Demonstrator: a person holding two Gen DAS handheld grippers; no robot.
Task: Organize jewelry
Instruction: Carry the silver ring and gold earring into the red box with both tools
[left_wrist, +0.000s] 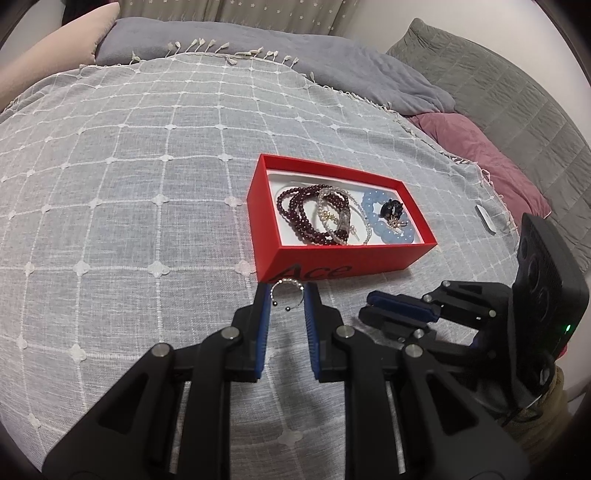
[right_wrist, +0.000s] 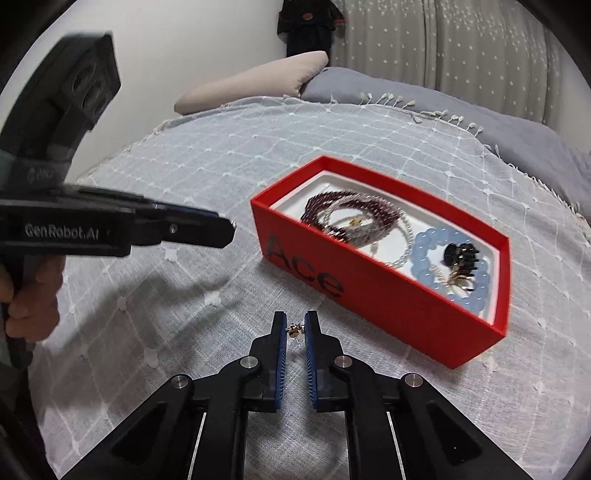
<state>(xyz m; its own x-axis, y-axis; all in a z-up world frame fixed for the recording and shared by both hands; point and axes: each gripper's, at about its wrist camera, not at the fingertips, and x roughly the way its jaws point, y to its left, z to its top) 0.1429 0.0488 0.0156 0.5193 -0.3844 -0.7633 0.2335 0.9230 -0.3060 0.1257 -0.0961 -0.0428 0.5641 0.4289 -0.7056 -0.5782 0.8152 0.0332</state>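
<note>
Left gripper (left_wrist: 287, 300) nearest in its own view, jaws narrowly parted and clamped on a small open silver ring (left_wrist: 286, 294), beaded band pinched between the blue pads (left_wrist: 263, 314), held just above the bedspread (left_wrist: 129, 221). Ring sits right in front of the near short wall of the red box (left_wrist: 332, 258), close to the "Ace" lettering, not touching it as far as can be seen.

Right gripper (right_wrist: 295, 329) in its own view: jaws nearly closed, pinching a small gold-toned earring (right_wrist: 294, 329) between the pad tips, a thin post hanging down below it. It is just off the box's long near wall (right_wrist: 369, 295), clear of the fabric. In the left view the right gripper (left_wrist: 369, 301) lies to the right, near the box's near corner.

Box open-topped, white lining, resting on the bed. Inside: dark red bead strand (left_wrist: 295, 210) at the left end, clear and pearl-like bracelets (left_wrist: 332, 214) overlapping it, pale blue bead bracelet (left_wrist: 388, 218) at the right end with a black ornament (left_wrist: 392, 210) and small gold bits on top.

Open bedspread wide to the left of the box and behind it; fringed edge (left_wrist: 221, 51) further back, then grey blanket (left_wrist: 332, 62), pink pillow (left_wrist: 103, 29), maroon cushion (left_wrist: 480, 147) to the right. Small white object (left_wrist: 484, 218) near the right fringe, unclear what.
</note>
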